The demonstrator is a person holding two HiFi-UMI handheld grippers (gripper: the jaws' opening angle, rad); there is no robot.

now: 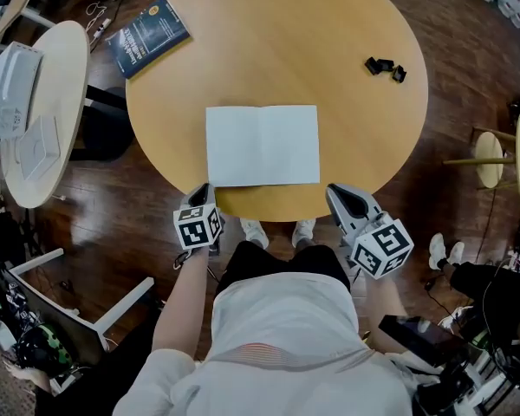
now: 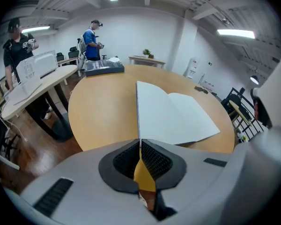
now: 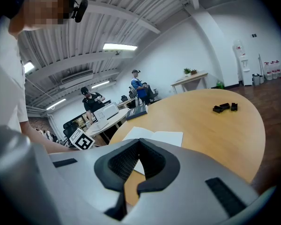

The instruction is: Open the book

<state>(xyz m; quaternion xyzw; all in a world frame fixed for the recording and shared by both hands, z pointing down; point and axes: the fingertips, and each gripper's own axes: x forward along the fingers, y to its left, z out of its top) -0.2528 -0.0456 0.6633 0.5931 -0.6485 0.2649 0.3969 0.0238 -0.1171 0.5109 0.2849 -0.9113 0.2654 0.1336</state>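
The book (image 1: 262, 145) lies open and flat on the round wooden table (image 1: 286, 24), near the table's front edge, showing blank white pages. It also shows in the left gripper view as the book (image 2: 173, 114) and in the right gripper view as the book (image 3: 154, 137). My left gripper (image 1: 203, 193) hangs at the table edge just off the book's near left corner, its jaws shut with nothing in them (image 2: 140, 142). My right gripper (image 1: 340, 196) sits off the near right corner, below the table edge, also shut and empty (image 3: 139, 142).
A closed blue book (image 1: 146, 35) lies at the table's far left rim. Small black pieces (image 1: 385, 67) sit at the far right. A second pale table (image 1: 35, 146) with white items stands to the left. Two people (image 2: 91, 39) stand in the background.
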